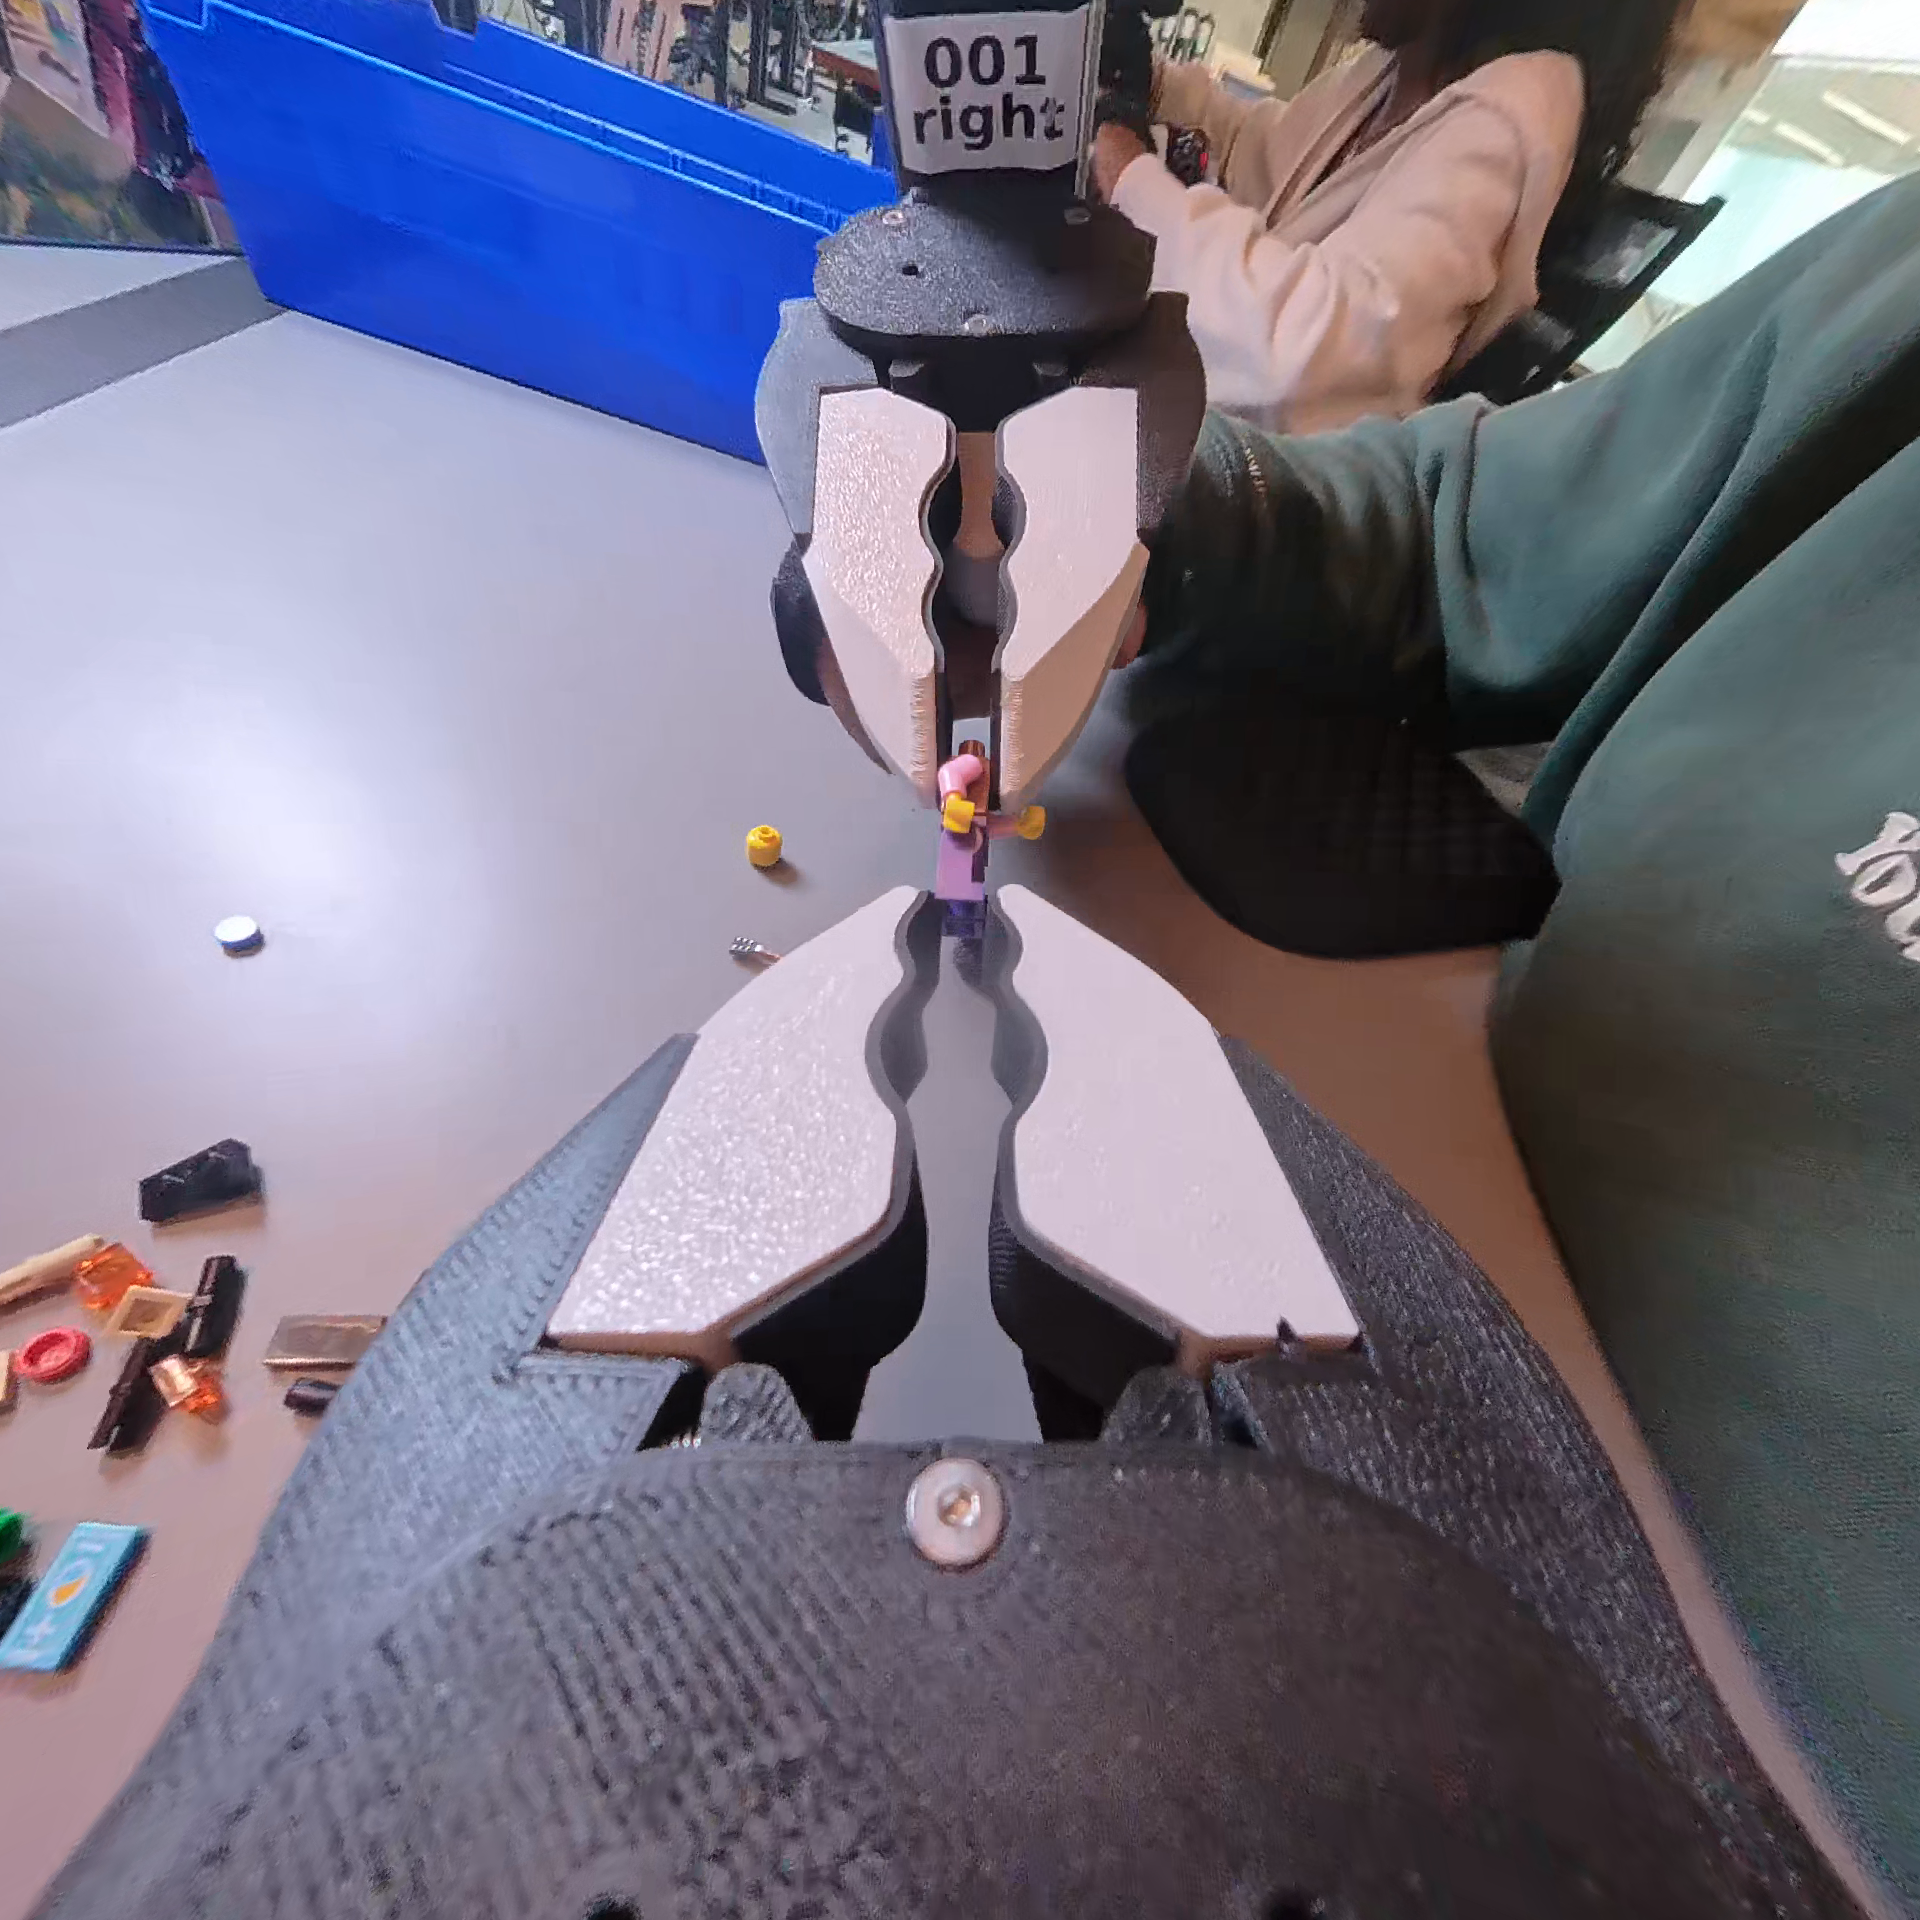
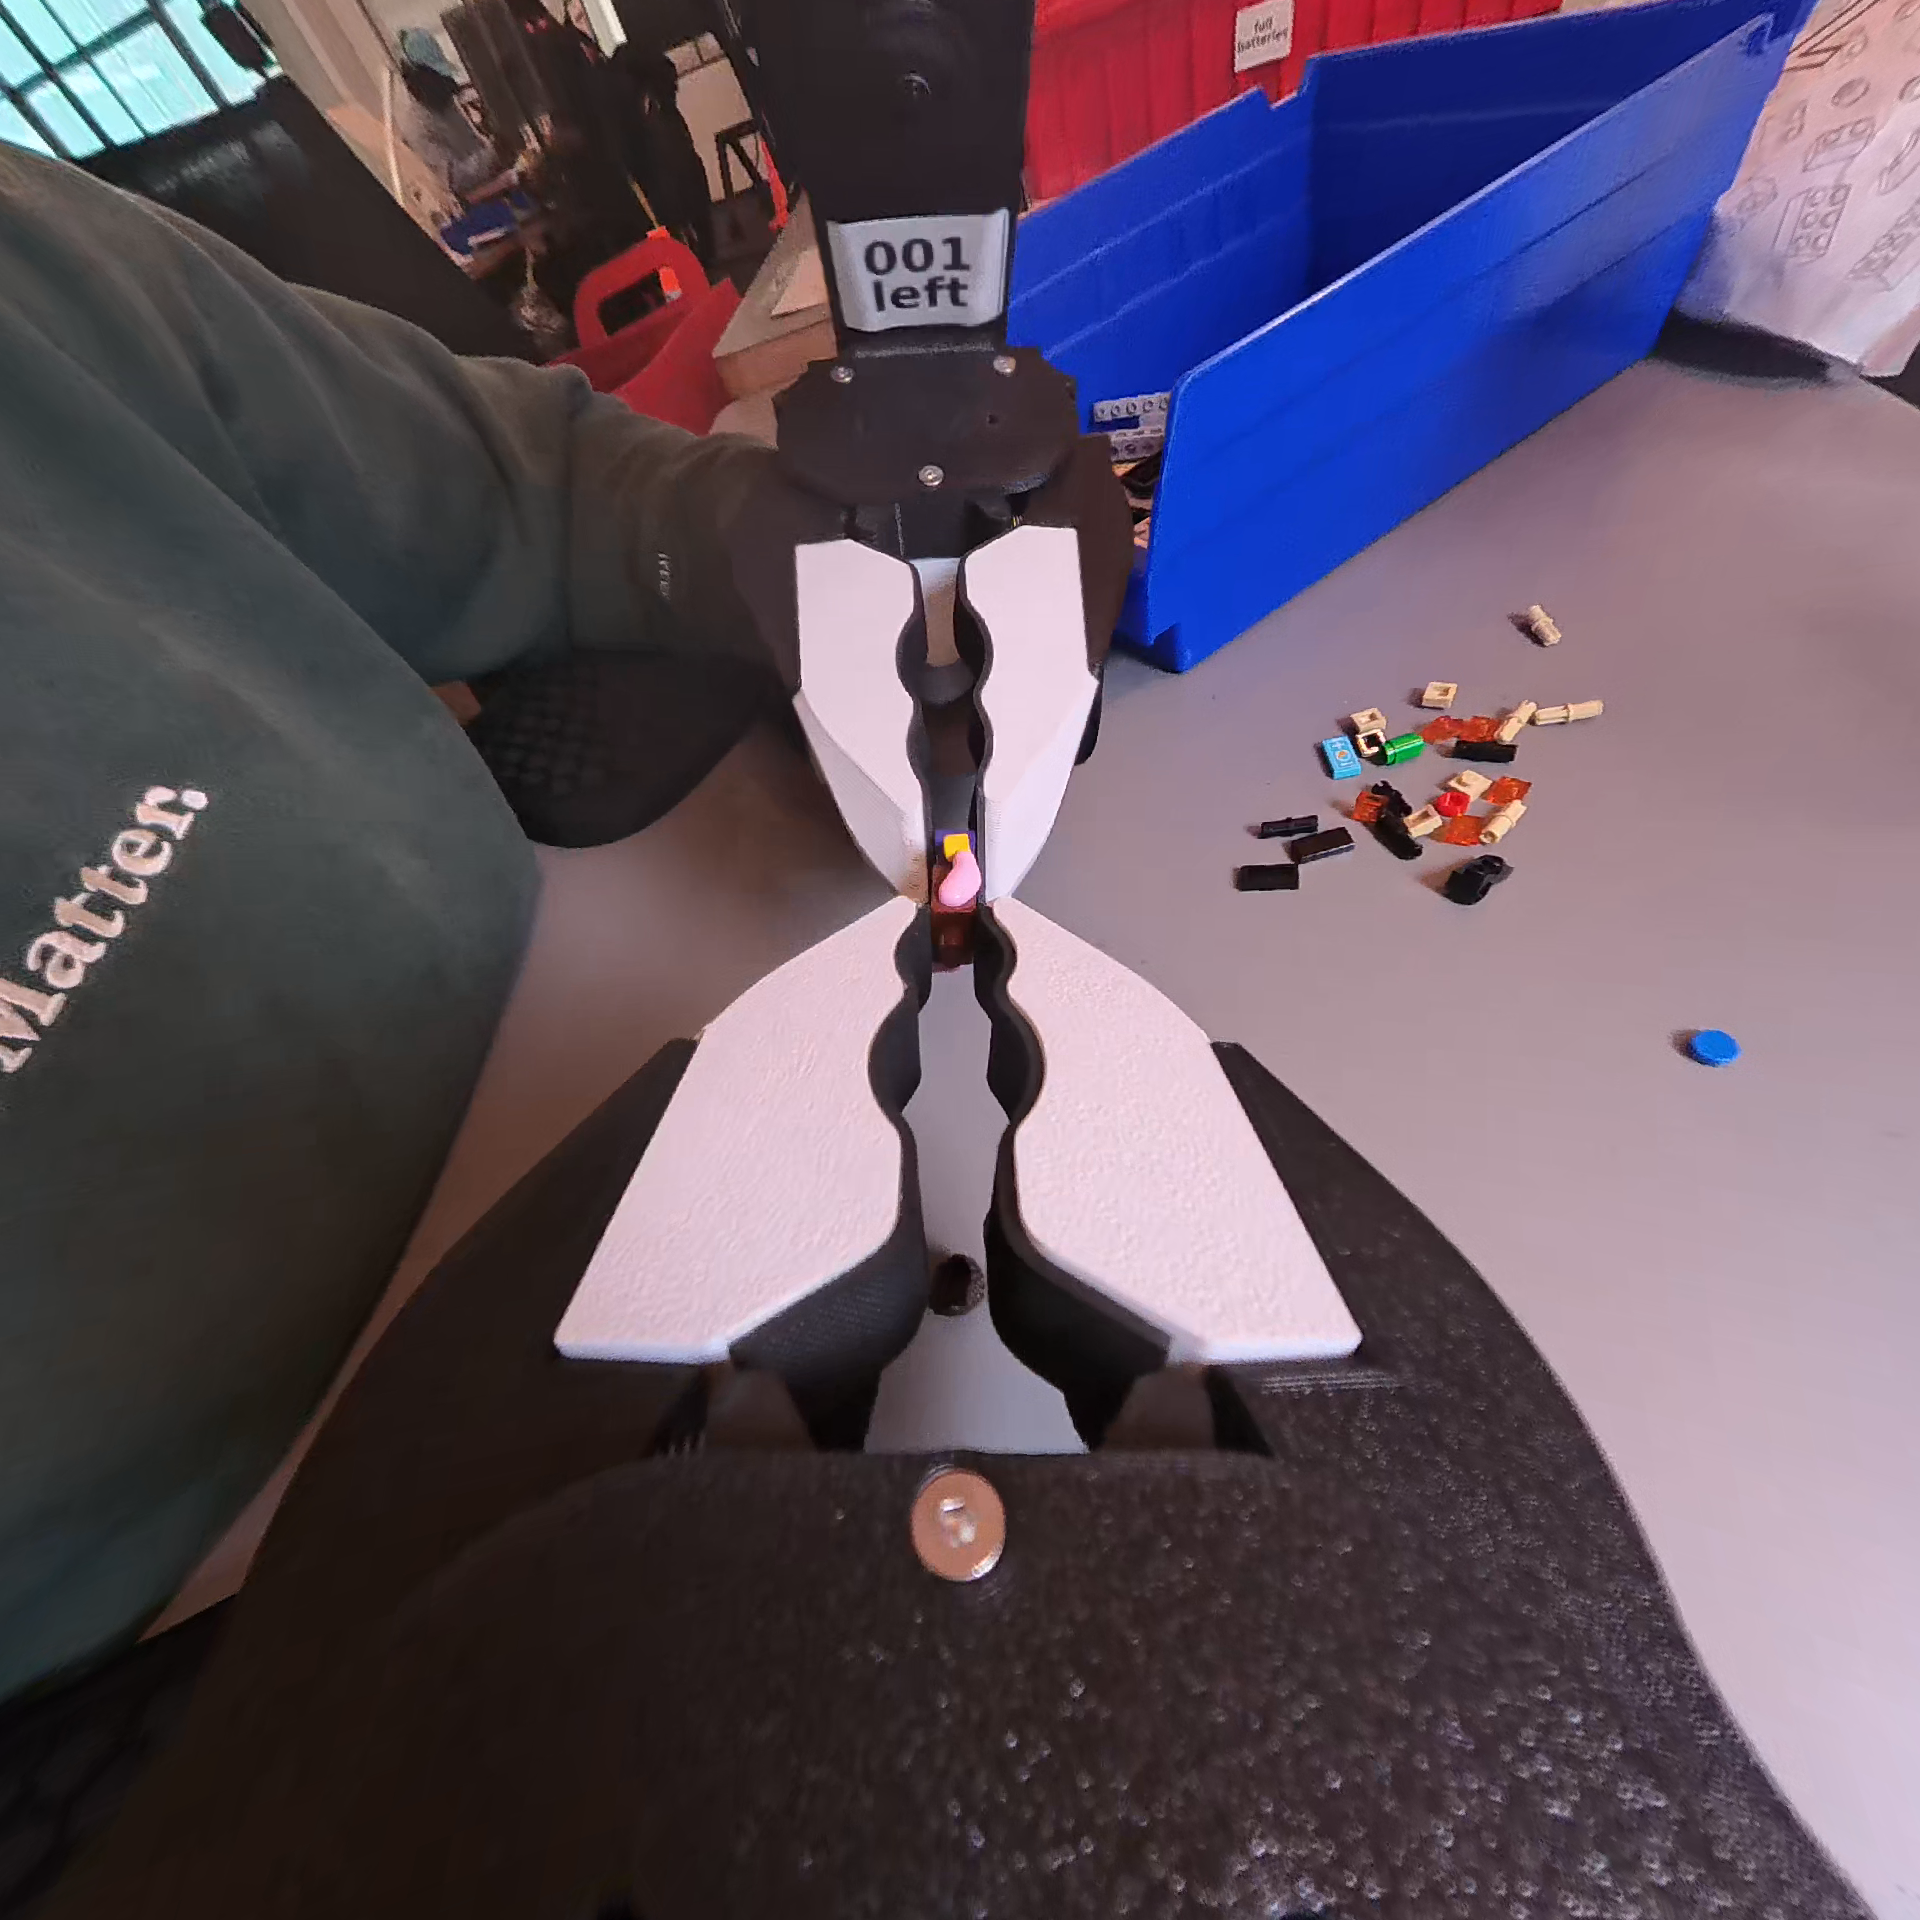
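Left wrist view: the left gripper (image 1: 958, 914) has its jaws nearly closed on the dark legs of a headless toy minifigure (image 1: 964, 868), held above the grey table (image 1: 416, 675); a yellow toy head (image 1: 764, 845) lies nearby. Right wrist view: the right gripper (image 2: 951, 925) meets it tip to tip, jaws narrowly clamping the figure's brown torso; loose bricks (image 2: 1444, 790) lie beside a blue bin (image 2: 1455, 343).

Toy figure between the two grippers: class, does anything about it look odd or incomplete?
Yes. The toy figure has no head: its neck end sits bare between the right gripper fingers, while the left gripper holds its legs. A loose yellow head lies apart on the grey table.
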Demonstrator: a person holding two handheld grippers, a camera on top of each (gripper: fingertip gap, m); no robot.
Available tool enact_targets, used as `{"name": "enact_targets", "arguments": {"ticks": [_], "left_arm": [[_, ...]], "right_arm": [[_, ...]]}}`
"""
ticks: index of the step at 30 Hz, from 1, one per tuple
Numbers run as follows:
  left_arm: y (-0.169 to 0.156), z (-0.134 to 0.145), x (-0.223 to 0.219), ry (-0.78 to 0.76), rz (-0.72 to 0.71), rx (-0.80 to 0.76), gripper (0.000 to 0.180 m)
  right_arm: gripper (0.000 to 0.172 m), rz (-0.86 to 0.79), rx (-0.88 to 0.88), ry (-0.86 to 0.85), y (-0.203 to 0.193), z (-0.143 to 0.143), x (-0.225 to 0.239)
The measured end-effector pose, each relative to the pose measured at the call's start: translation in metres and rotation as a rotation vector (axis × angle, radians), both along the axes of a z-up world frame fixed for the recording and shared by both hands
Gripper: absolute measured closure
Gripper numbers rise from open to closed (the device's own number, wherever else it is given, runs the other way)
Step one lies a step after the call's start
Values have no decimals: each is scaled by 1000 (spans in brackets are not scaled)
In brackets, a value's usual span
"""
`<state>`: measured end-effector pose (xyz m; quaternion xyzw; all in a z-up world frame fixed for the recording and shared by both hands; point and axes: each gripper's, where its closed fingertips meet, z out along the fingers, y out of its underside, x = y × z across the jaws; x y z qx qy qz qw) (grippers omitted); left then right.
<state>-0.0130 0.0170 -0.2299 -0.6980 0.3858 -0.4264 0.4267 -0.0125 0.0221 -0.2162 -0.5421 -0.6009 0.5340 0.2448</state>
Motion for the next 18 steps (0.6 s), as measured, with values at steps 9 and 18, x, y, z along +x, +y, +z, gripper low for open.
{"name": "enact_targets", "arguments": {"ticks": [9, 18], "left_arm": [[7, 11, -28, -98, 94, -60, 172], [9, 37, -45, 338, 161, 296, 172]], "right_arm": [[164, -149, -114, 192, 56, 59, 47], [164, -216, 122, -46, 48, -7, 37]]}}
